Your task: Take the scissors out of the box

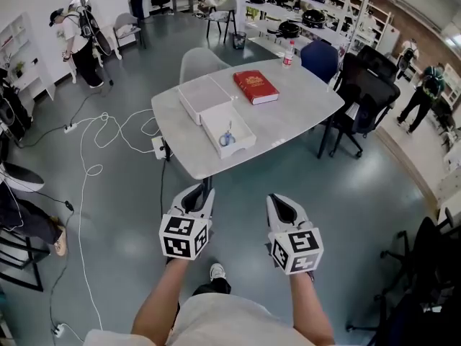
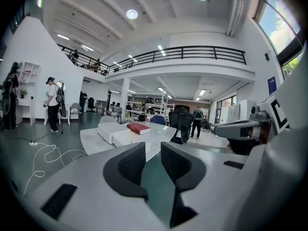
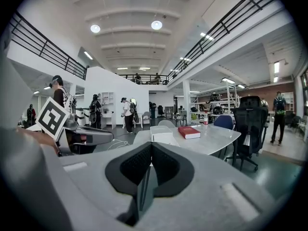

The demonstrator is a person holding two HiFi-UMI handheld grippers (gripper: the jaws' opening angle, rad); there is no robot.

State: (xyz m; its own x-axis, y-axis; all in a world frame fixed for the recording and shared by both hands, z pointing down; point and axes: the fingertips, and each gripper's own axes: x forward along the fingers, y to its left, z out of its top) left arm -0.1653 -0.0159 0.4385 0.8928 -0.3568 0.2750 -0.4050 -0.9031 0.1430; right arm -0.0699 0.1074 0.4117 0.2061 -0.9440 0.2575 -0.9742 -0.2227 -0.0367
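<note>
Scissors [image 1: 227, 138] lie in the open white box [image 1: 220, 120], centre frame, well apart from both grippers. Left gripper [image 1: 194, 193] jaws apart, empty; right gripper [image 1: 282, 202] jaws together, empty. Likely light, stiff, slick blades; pinch at the handle loops.

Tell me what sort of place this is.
Probably a large open lab or workshop hall: storage shelves along the wall, office chairs round a work table, power cables trailing over the floor, and a railed upper gallery.
</note>
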